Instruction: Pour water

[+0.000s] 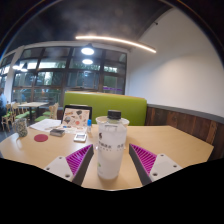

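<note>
A tall, translucent white water bottle (112,148) with a black cap and dark print on its upper part stands upright between my fingers. My gripper (112,150) is shut on the bottle: the purple pad (83,156) on the left finger and the matching pad (143,158) on the right finger press against its sides. The bottle's base reaches down close to the gripper body, over the wooden table (170,140). No cup or glass for the water shows near the bottle.
Left of the bottle and farther back lie a small pink item (79,137), a round red dish (40,138), papers (47,124) and an upright picture card (75,117). A green bench (110,103) runs behind the table, with windows beyond it.
</note>
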### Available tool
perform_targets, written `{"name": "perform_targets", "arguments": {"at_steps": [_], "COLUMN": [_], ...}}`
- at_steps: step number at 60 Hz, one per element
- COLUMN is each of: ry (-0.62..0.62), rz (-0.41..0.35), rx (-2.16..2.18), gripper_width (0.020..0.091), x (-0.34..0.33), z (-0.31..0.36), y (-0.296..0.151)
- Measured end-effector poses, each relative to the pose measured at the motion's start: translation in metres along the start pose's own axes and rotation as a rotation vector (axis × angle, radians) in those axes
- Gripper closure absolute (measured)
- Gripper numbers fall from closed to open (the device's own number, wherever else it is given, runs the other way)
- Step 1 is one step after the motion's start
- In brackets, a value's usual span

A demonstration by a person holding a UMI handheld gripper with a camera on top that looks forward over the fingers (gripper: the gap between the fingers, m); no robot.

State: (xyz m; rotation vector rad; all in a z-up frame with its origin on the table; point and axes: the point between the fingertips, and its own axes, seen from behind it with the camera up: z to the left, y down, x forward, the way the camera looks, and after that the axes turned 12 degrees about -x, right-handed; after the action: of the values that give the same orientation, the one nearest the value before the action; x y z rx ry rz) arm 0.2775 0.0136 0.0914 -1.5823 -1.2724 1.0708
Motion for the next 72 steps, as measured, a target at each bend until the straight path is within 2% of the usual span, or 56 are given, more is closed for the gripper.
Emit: {"name": "perform_targets", "arguments": {"at_steps": [10,13,14,15,16,20,23,25,26,33,38,44,53,57,65,72], "ry": [0.025,0.027,0.032,0.033,0.035,0.046,0.067,0.075,0.077,0.131,0.126,0.111,0.135,0.127,0.1,0.117], "rz": [0.012,0.046,0.029,0.029,0.022,0.017,0.021,0.019,0.018,0.037,0.028,-0.007,-0.103,-0.135,-0.166,-0.207], "rx": [0.024,0.041,0.076,0.093,0.103,0.153,0.158,0.134,0.12,0.018,-0.038,-0.185,-0.612,-0.853,-1.376,-1.806], "gripper_width": [0.0303,0.0479,0.0537,0.0528,0.0565,0.0595,0.0657,0.0647,0.068,0.0682,0.0681,0.0682,0.0683,0.0684,0.0684,0.0682], "x": [0.058,0.066,0.068,0.067,0.068,0.072,0.073,0.073,0.073,0.067,0.064,0.068,0.073,0.081,0.097,0.104], "z": [0.003,0.003,0.003,0.003,0.003,0.0,-0.004,-0.004,-0.003,-0.002,0.015,0.044,0.135,0.195,0.301,0.355], "y": [0.002,0.013,0.007,0.008,0.007,0.007,0.009,0.009,0.008,0.007,-0.021,-0.081,-0.189,-0.22,-0.231,-0.22]}}
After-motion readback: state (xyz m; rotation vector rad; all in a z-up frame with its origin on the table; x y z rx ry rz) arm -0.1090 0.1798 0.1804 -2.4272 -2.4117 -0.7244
